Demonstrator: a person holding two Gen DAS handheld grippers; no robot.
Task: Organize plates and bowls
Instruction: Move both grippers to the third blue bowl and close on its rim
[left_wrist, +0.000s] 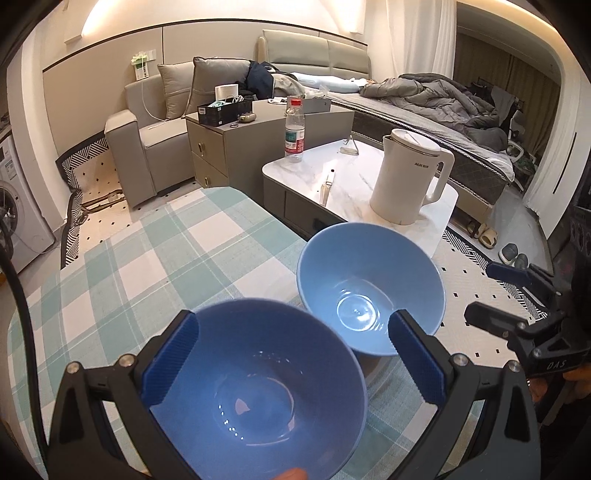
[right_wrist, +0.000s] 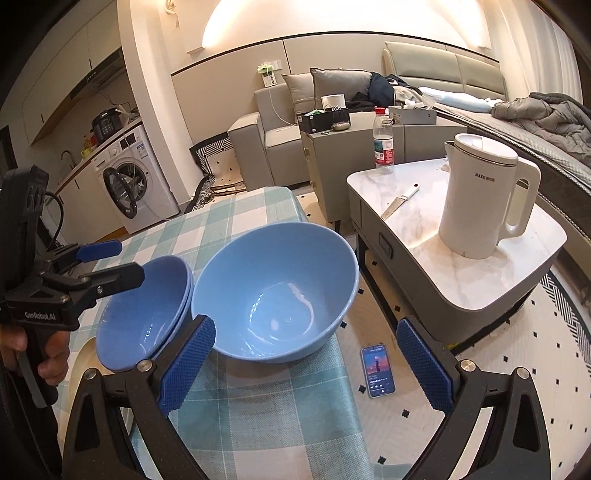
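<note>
Bowls (right_wrist: 275, 295) sit side by side; only the right wrist view shows a phone (right_wrist: 377, 370).

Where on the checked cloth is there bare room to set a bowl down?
The checked tablecloth lies bare left of and beyond both bowls, out to its far edge. The near right corner is crowded: the darker blue bowl stack sits beside the light blue bowl, which stands at the table's right edge.
</note>
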